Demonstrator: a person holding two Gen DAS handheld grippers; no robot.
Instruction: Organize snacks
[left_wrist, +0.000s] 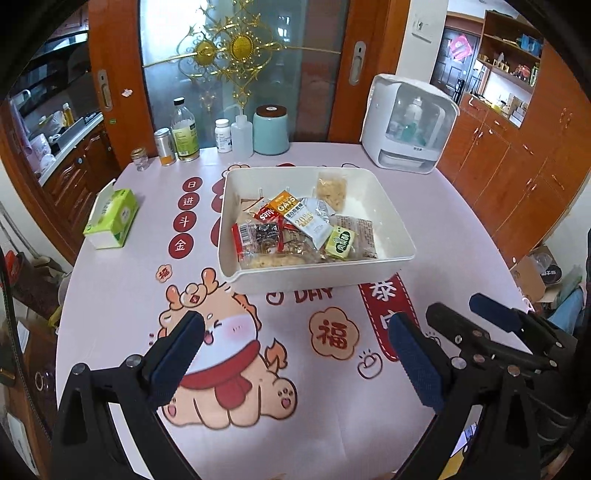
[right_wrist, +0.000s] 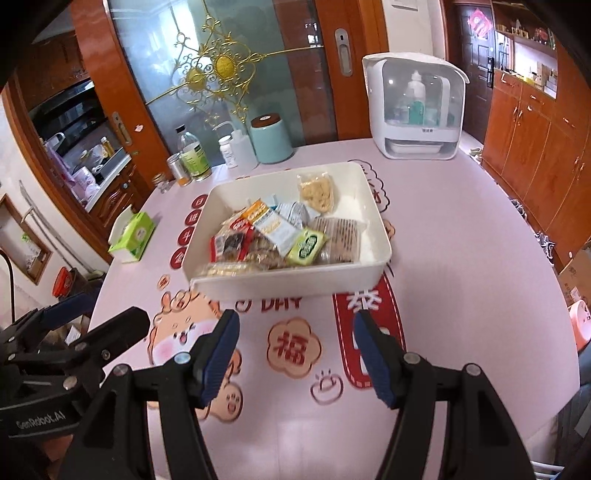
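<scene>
Snacks (left_wrist: 295, 229) in wrappers fill a white bin (left_wrist: 369, 273) in the middle of a round pink table (left_wrist: 461, 236). Nearer the viewer, the left gripper (left_wrist: 295, 354) and right gripper (right_wrist: 295, 354) hover above the tablecloth side by side, both spread apart and holding nothing. Bottles (left_wrist: 184, 129) stand behind.

Assorted snack packets (left_wrist: 295, 229) heaped in white bin (left_wrist: 391, 218), table centre.
</scene>
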